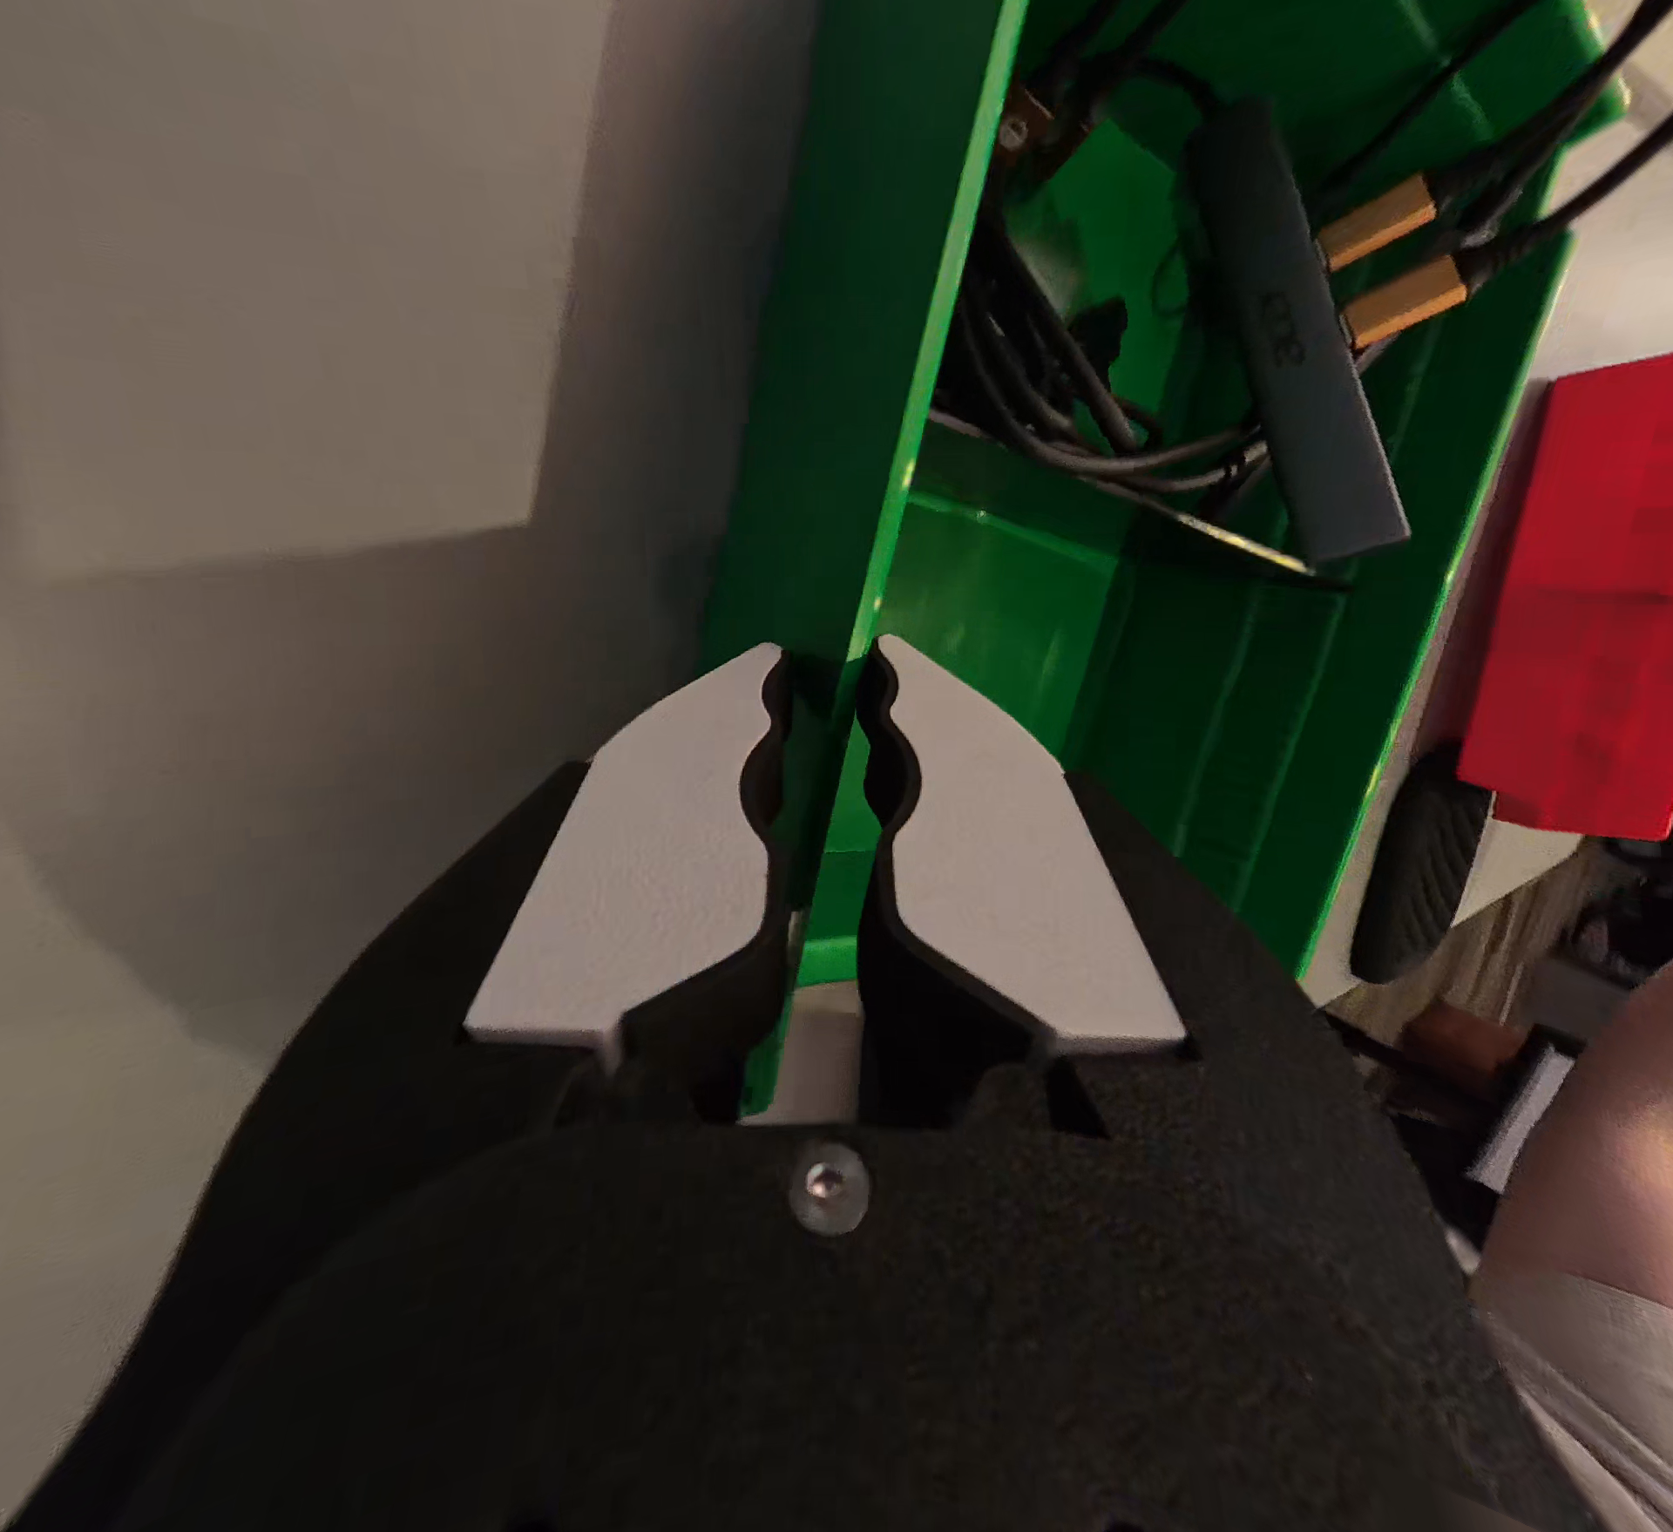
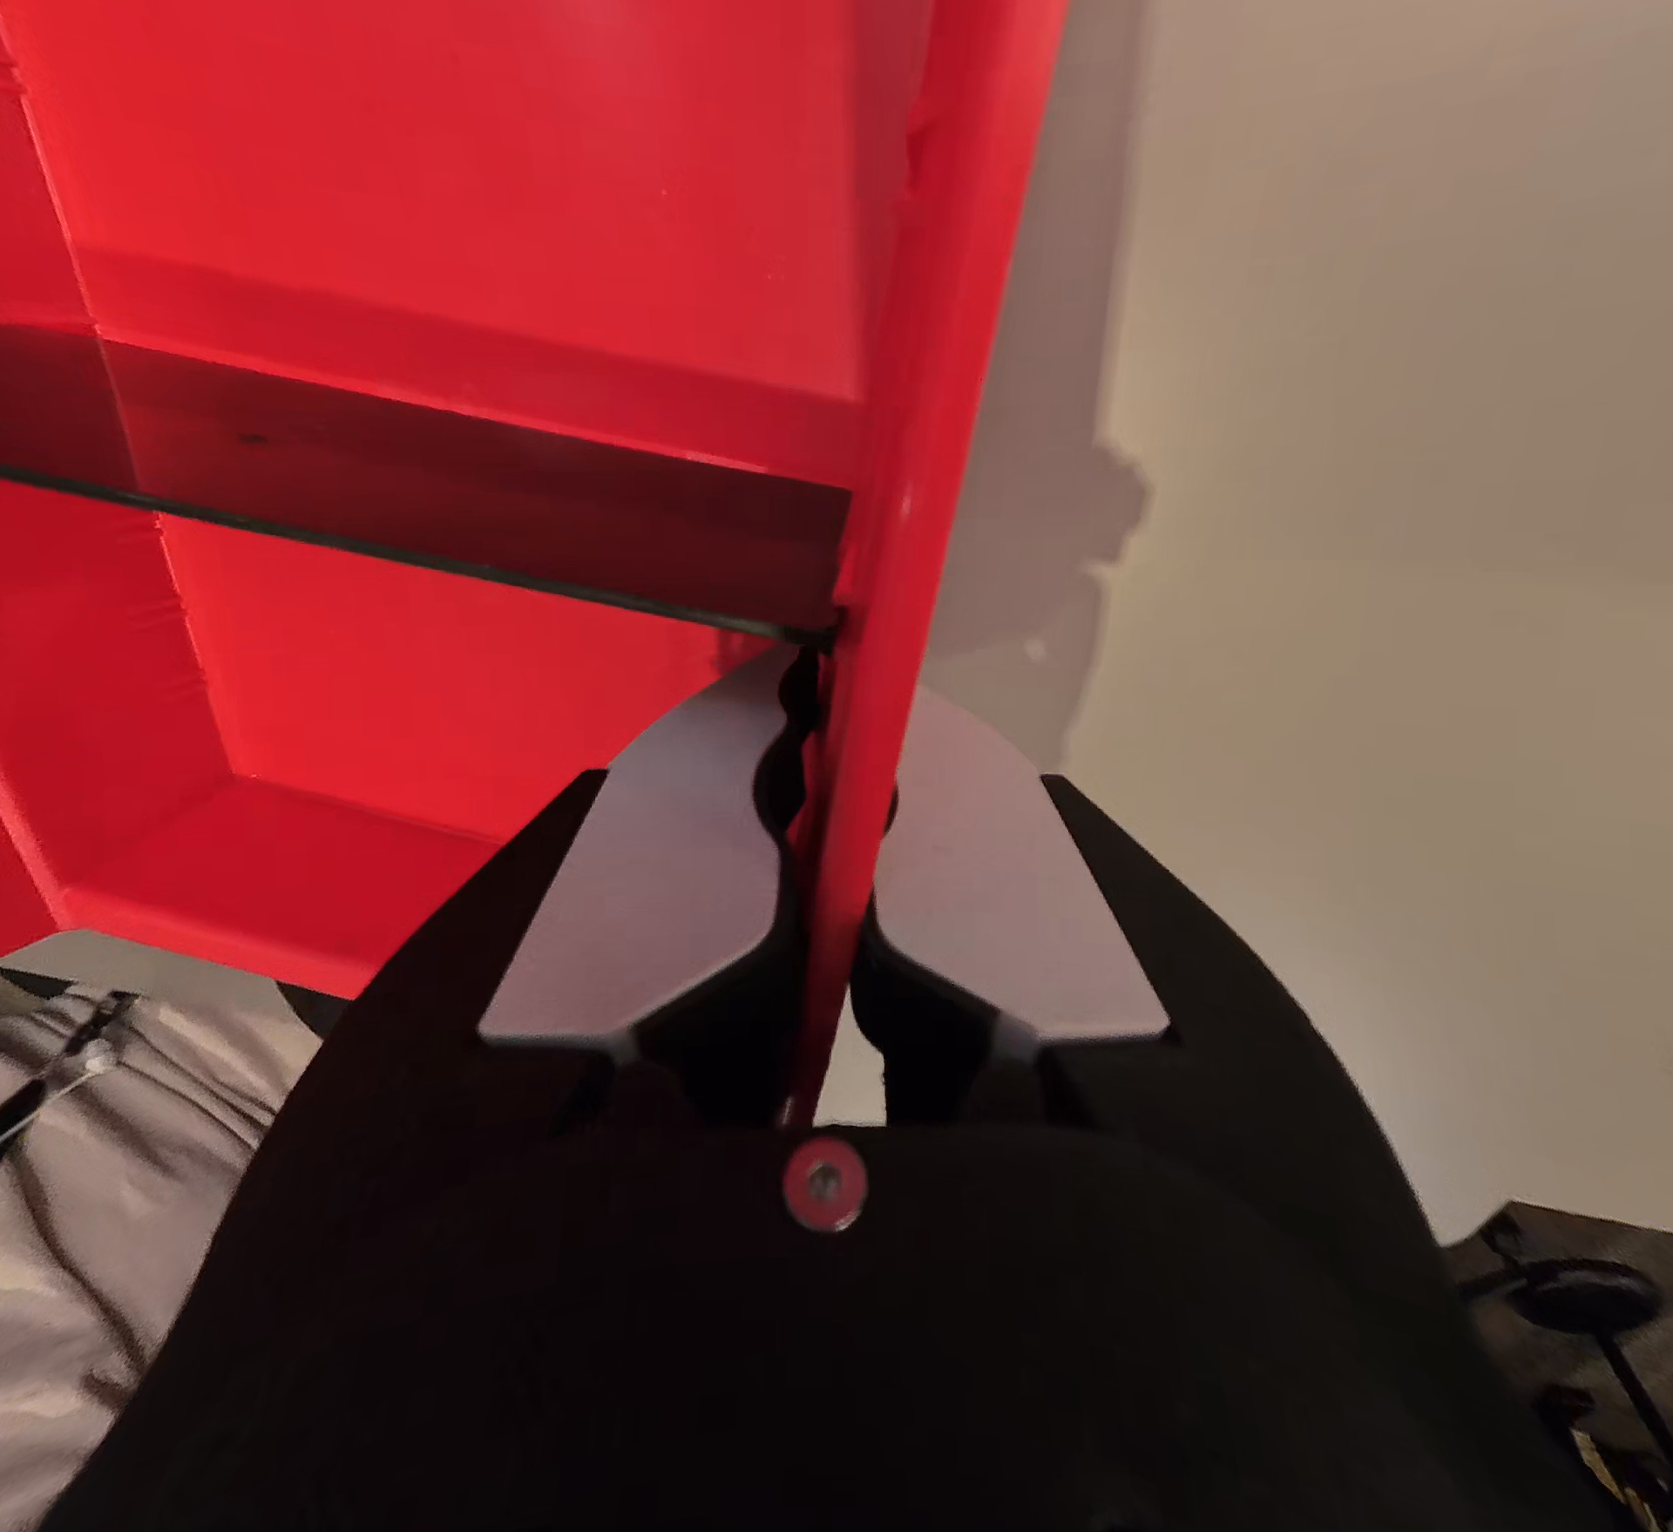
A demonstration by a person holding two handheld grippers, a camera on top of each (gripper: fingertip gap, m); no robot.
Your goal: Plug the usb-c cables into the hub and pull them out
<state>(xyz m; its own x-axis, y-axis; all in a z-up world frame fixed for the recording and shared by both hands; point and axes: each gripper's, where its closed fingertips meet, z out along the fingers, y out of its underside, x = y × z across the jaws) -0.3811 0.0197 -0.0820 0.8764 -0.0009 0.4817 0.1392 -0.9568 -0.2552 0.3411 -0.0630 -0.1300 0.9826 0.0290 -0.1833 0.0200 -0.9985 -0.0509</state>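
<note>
A green bin point(image 1: 905, 311) holds a grey usb hub point(image 1: 1285, 330). Two usb-c cables with gold plugs point(image 1: 1385, 257) are plugged into the hub's right side. More dark cables point(image 1: 1068, 402) lie coiled in the bin, with another gold plug point(image 1: 1027, 126) near the left wall. My left gripper point(image 1: 828, 665) is shut on the green bin's left wall. My right gripper point(image 2: 851, 692) is shut on the right wall of a red bin point(image 2: 453, 176). A black divider point(image 2: 453, 484) crosses the red bin, whose visible inside holds nothing.
Both bins sit on a pale table point(image 1: 272, 311). The red bin also shows in the left wrist view point(image 1: 1593, 583), right of the green one. A dark ribbed object point(image 1: 1421, 864) lies at the green bin's near right corner. A person's grey clothing point(image 2: 109, 1172) is nearby. Across from one pair of fingers to the other is roughly 75 cm.
</note>
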